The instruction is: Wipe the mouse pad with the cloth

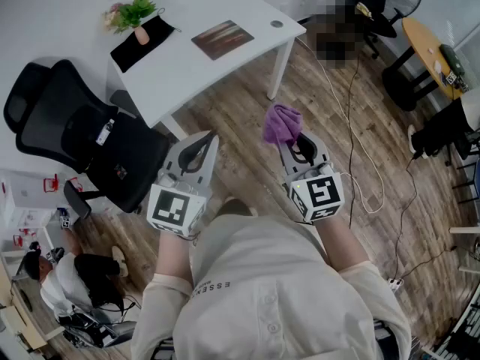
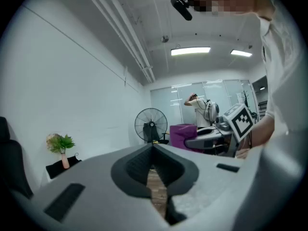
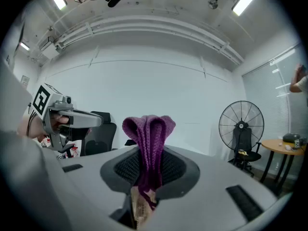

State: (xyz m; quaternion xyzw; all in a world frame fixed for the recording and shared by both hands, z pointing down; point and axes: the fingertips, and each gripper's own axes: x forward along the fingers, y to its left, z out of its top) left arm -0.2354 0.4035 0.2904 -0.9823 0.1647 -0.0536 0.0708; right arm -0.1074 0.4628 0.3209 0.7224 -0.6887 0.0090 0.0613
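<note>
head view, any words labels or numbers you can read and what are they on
"ESSEN": print on the person's pale shirt; the letters after that are unreadable.
White tag on the black chair: too small to read.
Square markers on the left gripper and right gripper: patterns, no words.

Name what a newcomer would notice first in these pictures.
The purple cloth stands out, pinched upright in the right hand-held gripper above the wooden floor. The left hand-held gripper beside it is shut and empty. Ahead, at the upper left of the head view, the white desk carries a brownish mouse pad and a small potted plant.
</note>
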